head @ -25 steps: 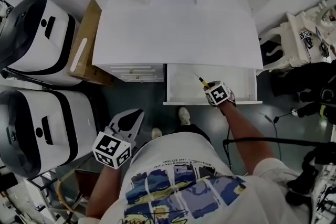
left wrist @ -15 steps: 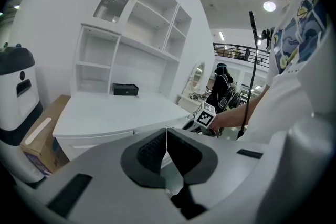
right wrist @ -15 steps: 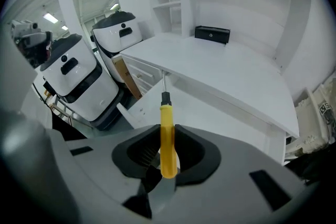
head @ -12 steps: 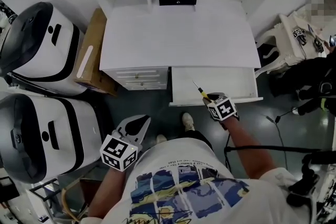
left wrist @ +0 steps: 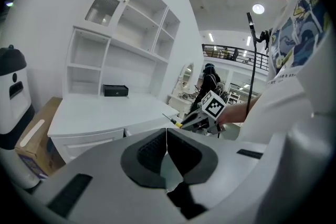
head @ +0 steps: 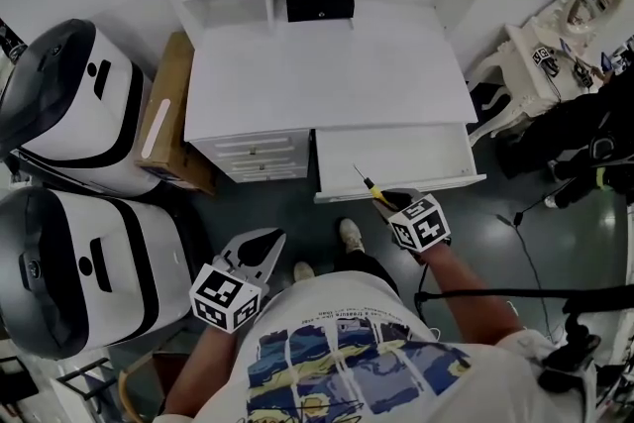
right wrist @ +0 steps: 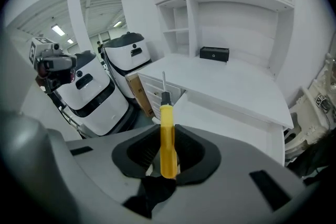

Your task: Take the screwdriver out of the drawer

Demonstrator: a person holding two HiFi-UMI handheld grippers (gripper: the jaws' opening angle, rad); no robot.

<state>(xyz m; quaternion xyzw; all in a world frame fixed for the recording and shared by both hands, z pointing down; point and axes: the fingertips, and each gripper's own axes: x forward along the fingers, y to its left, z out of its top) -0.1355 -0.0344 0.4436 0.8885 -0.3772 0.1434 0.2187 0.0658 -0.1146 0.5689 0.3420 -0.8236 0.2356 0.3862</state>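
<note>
Screwdriver (right wrist: 167, 134) sits clamped between the right gripper (right wrist: 167, 157) jaws, shaft forward.

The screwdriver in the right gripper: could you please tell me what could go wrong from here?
1. The right gripper pinches the screwdriver by its yellow handle alone, so it might pivot or slip out.
2. Its bare tip points over the open drawer towards the desk, which it might scratch.
3. The drawer juts out near the person's shoe and could be bumped.

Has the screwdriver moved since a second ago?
Yes. The screwdriver, in the right gripper, has come back from inside the drawer to over its front edge.
</note>
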